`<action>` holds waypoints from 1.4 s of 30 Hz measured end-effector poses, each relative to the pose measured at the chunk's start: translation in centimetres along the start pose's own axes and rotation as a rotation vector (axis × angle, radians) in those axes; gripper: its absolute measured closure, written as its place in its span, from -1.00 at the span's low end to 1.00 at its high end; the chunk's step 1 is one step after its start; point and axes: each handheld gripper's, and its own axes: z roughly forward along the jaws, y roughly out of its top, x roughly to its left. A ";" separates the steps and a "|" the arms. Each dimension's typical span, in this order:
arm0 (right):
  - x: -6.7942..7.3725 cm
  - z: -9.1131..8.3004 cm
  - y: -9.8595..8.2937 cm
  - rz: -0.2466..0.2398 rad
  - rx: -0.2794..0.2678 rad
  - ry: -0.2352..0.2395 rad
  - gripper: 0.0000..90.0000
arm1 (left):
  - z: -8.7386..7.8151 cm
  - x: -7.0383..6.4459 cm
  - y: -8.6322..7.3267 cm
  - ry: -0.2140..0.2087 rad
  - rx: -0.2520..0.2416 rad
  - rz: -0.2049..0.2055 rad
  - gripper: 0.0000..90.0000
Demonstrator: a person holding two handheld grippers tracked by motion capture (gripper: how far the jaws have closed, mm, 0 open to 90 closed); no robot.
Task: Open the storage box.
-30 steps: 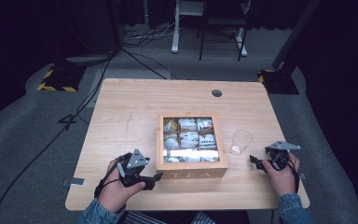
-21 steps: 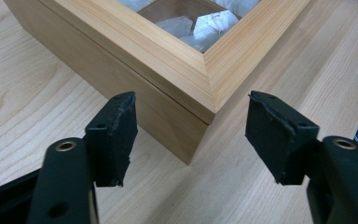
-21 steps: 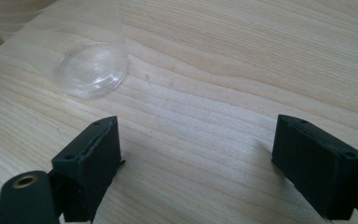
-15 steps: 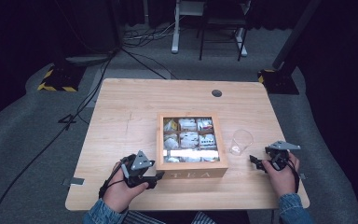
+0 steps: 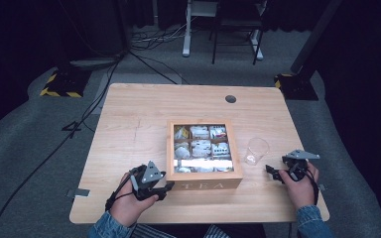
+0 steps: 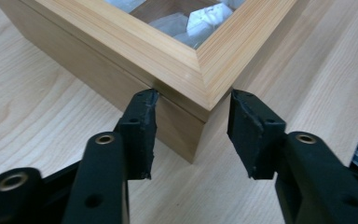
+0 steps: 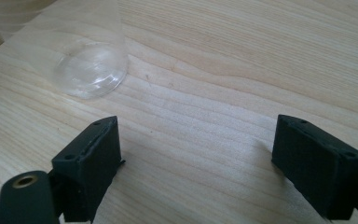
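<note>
Since a second ago, left gripper [image 5: 166, 187] has edged to the tea box's [image 5: 203, 148] front-left corner, jaws parted astride it, empty. Right gripper [image 5: 273, 172] rests wide apart, empty, near the plastic cup [image 5: 256, 151] on the bench [image 5: 139, 129]. Likely next: lifting the lid.

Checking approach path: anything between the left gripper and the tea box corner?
Nothing visible. The left gripper is open, its fingers straddling the near corner of the tea box, bare table beneath.
</note>
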 end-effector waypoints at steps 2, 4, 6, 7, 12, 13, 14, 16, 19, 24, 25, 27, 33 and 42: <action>0.0 0.0 0.0 0.000 0.000 0.000 -0.65 | 0.0 0.0 0.0 0.000 0.000 -0.001 0.19; 0.0 0.0 0.0 0.000 0.000 0.000 -0.65 | 0.0 0.0 0.0 0.001 0.000 -0.002 0.20; 0.0 0.0 0.0 0.000 0.000 0.000 -0.65 | -0.2 0.0 0.1 0.002 -0.004 -0.004 0.24; 0.0 0.0 0.0 0.000 0.000 0.000 -0.65 | -0.2 0.0 0.1 -0.003 -0.003 -0.009 0.27; 0.0 0.0 0.0 0.000 0.000 0.000 -0.65 | -0.4 0.1 0.3 -0.018 -0.002 -0.024 0.29; 0.0 0.0 0.0 0.000 0.000 0.000 -0.65 | -0.4 0.1 0.4 -0.014 -0.006 -0.022 0.30; 0.0 0.0 0.0 0.000 0.000 0.000 -0.65 | -0.5 0.1 0.5 -0.011 -0.011 -0.022 0.30; 0.0 0.0 0.0 0.000 0.000 0.000 -0.65 | -0.8 0.0 0.6 -0.004 -0.028 -0.021 0.30; 0.0 0.0 0.0 0.000 0.000 0.000 -0.65 | -1.2 0.0 1.0 0.016 -0.063 -0.015 0.30; 0.0 0.0 0.0 0.000 0.000 0.000 -0.65 | -1.7 0.1 1.5 0.050 -0.105 -0.007 0.30; 0.0 0.0 0.0 0.000 0.000 0.000 -0.65 | -1.8 0.1 1.7 0.054 -0.111 -0.007 0.29; 0.0 0.0 0.0 0.000 0.000 0.000 -0.65 | -2.0 0.2 2.0 0.062 -0.117 -0.005 0.27; 0.0 0.0 0.0 0.000 0.000 0.000 -0.65 | -2.8 0.4 3.0 0.071 -0.164 0.008 0.19; 0.0 0.0 0.0 0.000 0.000 0.000 -0.65 | -3.8 1.0 4.6 0.084 -0.205 0.017 0.14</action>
